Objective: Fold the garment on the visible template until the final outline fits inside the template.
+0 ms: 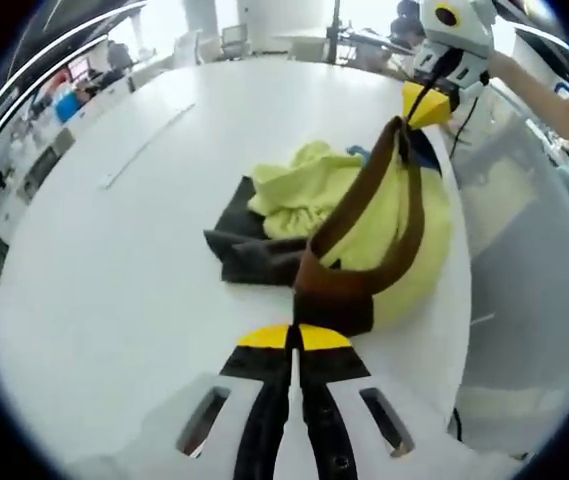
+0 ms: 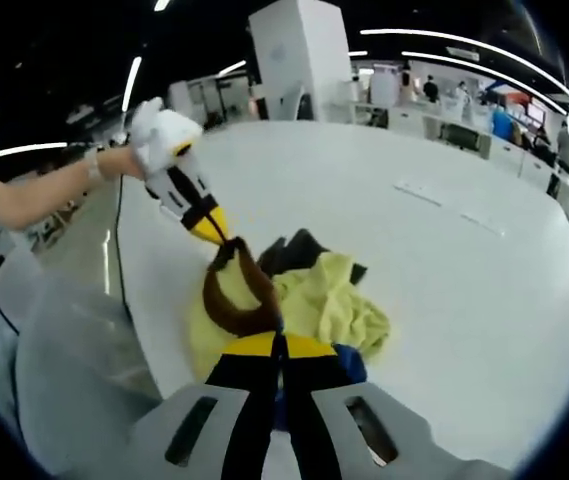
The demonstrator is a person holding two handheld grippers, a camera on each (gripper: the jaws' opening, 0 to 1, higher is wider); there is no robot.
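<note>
Brown strap (image 1: 364, 215) stretched between both closed claws, dark garment (image 1: 249, 245) clearer in left gripper view

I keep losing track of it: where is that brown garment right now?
The brown garment hangs stretched between both tools, left tool and right tool, above the yellow-green cloth near the white table's edge.

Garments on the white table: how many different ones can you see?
3, perhaps more hidden in the heap: a brown garment stretched between both grippers' shut jaws, a yellow-green one piled beneath it, and a dark grey one under that pile.
</note>
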